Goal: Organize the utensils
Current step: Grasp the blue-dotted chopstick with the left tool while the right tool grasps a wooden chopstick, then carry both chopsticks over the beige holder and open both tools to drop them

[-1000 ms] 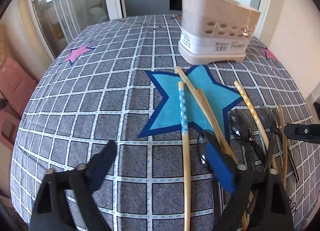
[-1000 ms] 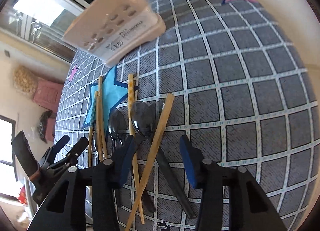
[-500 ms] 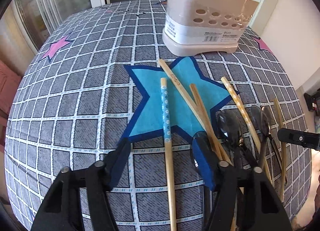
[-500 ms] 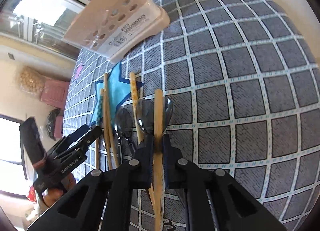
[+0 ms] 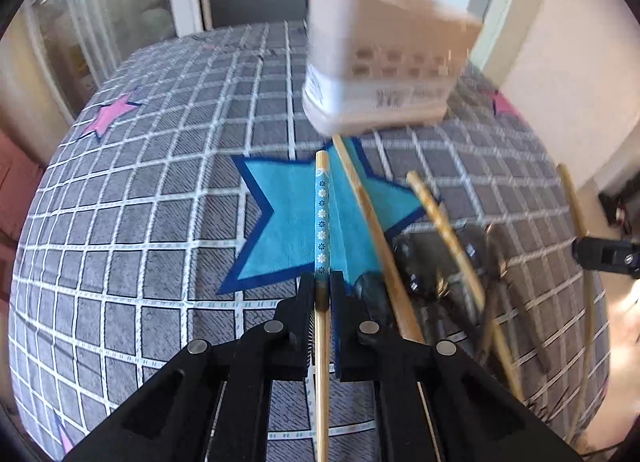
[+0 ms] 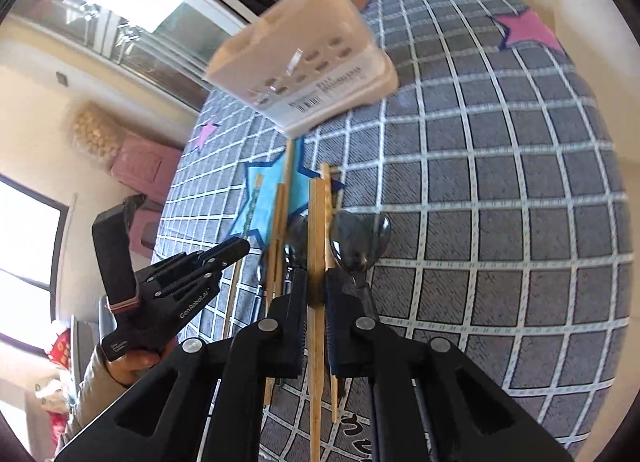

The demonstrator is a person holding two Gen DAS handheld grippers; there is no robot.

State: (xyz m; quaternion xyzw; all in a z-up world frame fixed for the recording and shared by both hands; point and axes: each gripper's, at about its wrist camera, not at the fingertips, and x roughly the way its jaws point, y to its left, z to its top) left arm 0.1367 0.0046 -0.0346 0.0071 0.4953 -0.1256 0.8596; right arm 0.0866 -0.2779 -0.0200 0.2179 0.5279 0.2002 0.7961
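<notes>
My left gripper (image 5: 322,282) has its jaws closing, and their pads press a bamboo chopstick with a blue flowered band (image 5: 321,214), which points ahead over the blue star. My right gripper (image 6: 316,278) is shut on a plain wooden chopstick (image 6: 317,214), held off the cloth. A beige utensil holder (image 5: 380,74) with holes in its wall stands at the far side; it is also in the right wrist view (image 6: 304,58). Loose chopsticks (image 5: 372,218) and dark spoons (image 6: 360,242) lie between the two grippers. The left gripper (image 6: 240,248) shows at the left of the right wrist view.
A grey checked tablecloth (image 5: 140,222) with a blue star (image 5: 288,214) and pink stars covers the table. A person's hand (image 6: 128,362) holds the left gripper's handle. A pale wall runs close along the table's right side. Glass doors and a kitchen counter lie beyond.
Both grippers closed: the left onto the blue-banded chopstick, the right onto the plain one. Both have risen with their chopsticks, and the holder now looks blurred from the motion.
</notes>
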